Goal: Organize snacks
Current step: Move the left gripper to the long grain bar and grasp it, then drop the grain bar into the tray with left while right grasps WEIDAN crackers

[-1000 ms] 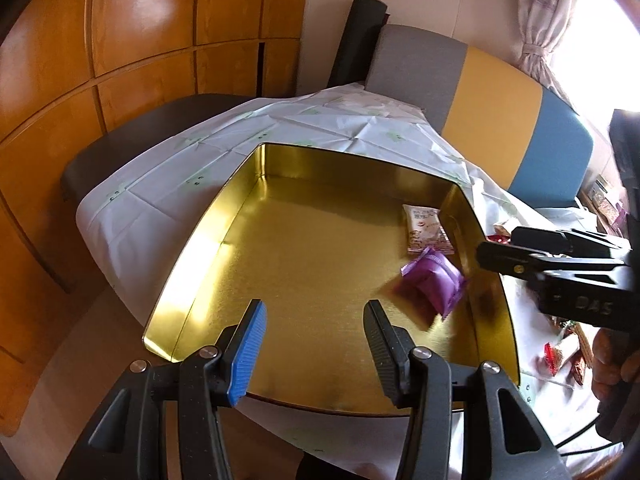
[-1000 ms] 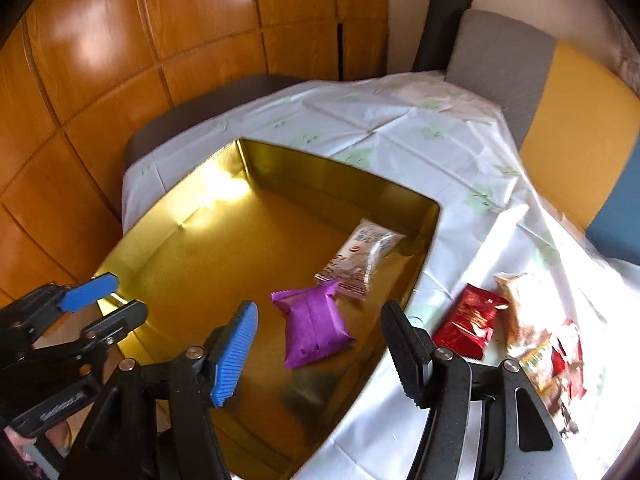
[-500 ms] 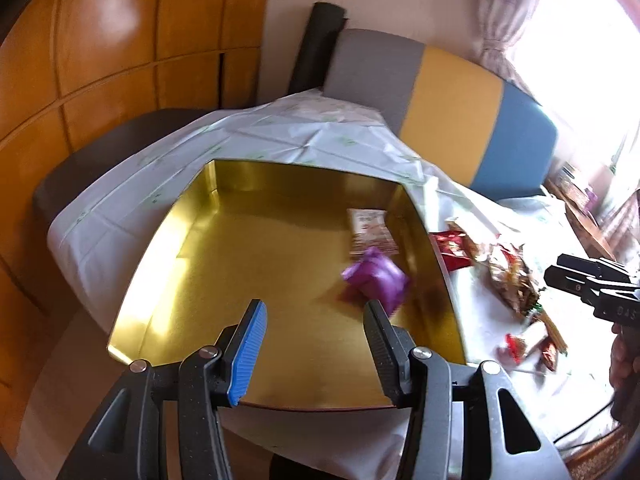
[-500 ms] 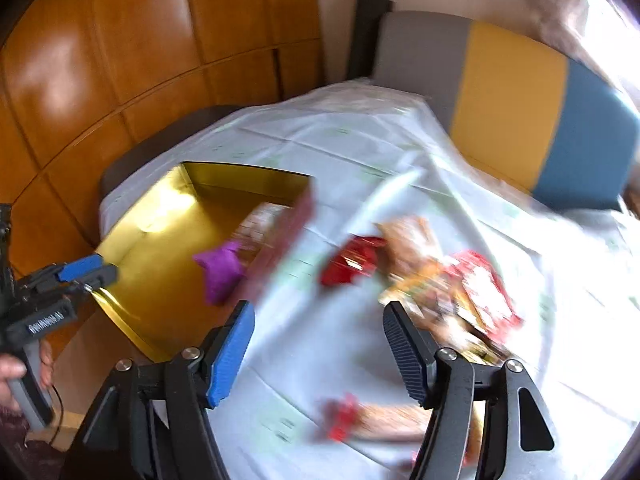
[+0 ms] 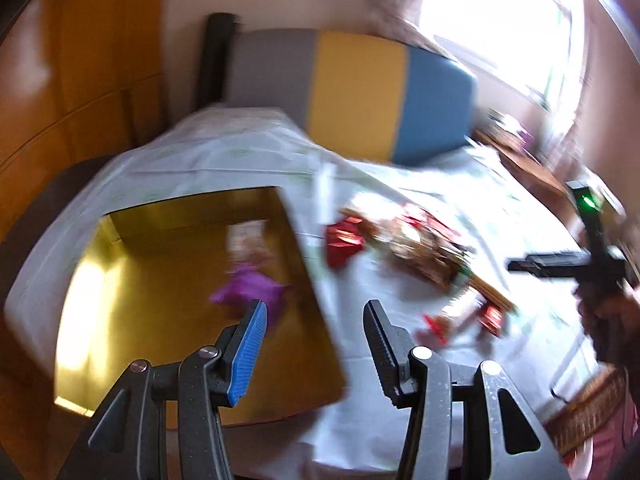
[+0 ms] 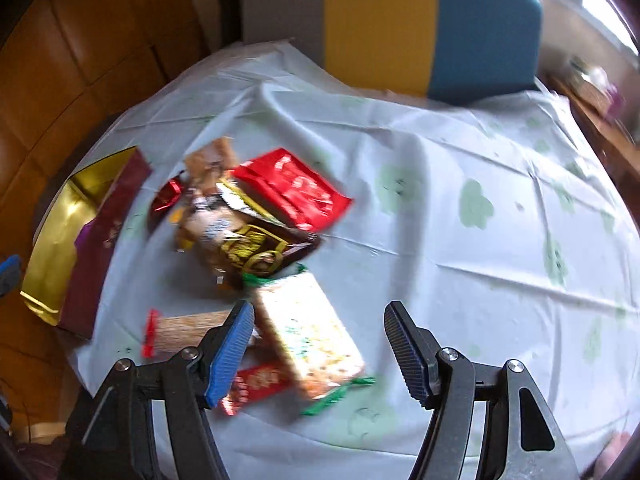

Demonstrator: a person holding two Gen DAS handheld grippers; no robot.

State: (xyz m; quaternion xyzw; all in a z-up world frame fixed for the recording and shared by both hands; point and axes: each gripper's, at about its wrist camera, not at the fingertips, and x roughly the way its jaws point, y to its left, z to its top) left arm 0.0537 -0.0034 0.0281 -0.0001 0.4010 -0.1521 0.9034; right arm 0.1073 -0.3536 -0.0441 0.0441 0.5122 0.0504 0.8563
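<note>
A gold tin tray (image 5: pixel 132 344) sits at the table's left end and holds a purple packet (image 5: pixel 250 286) and a pale packet (image 5: pixel 246 236). My left gripper (image 5: pixel 314 344) is open and empty, above the tray's right wall. A pile of snacks lies on the white cloth: a red packet (image 6: pixel 292 188), a dark gold-printed packet (image 6: pixel 256 252), a pale packet with green ends (image 6: pixel 310 334) and a small red bar (image 6: pixel 256 384). My right gripper (image 6: pixel 320 344) is open and empty, just above the pale green-ended packet. The tray (image 6: pixel 52 236) shows at the left in the right wrist view.
A grey, yellow and blue chair back (image 6: pixel 384 24) stands behind the table. Wooden wall panels (image 5: pixel 68 80) are at the left. A wicker basket (image 5: pixel 588 412) sits at the near right edge. The right gripper (image 5: pixel 576 264) shows at the right in the left wrist view.
Both grippers have swung to the right, away from the tray and towards the snack pile. The right gripper now hangs over the pale green-ended packet. Both stay open.
</note>
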